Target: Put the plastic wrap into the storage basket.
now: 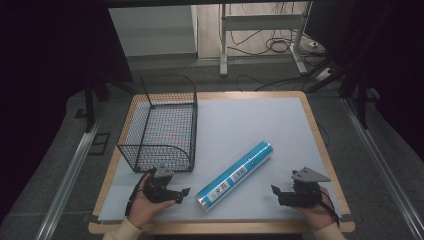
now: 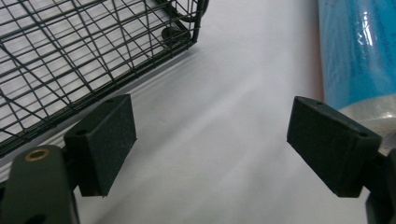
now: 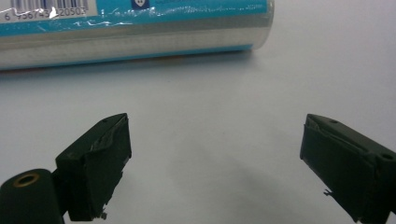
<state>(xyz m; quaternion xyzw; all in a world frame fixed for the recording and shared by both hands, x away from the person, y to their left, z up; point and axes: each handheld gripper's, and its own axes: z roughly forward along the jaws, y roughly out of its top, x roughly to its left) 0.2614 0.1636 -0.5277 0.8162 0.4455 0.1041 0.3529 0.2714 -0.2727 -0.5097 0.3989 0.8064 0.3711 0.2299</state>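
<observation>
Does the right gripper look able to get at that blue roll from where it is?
Probably yes. The right gripper stands open, and bare table mat lies between it and the blue roll, with nothing in the way.

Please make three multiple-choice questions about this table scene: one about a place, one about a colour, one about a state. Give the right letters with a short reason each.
1. Where does the wire basket stand on the table?
A. at the far left
B. at the near right
C. in the middle

2. What is the main colour of the long roll?
A. red
B. blue
C. yellow

3. How do the jaws of the left gripper stand?
A. shut on the roll
B. shut on the basket wire
C. open, with nothing between them

Answers:
1. A, since the high view shows the basket by the table's left edge, toward the far side.
2. B, since its wrapper is blue with a white barcode label.
3. C, since the left gripper view shows bare table surface between the two pads.
</observation>
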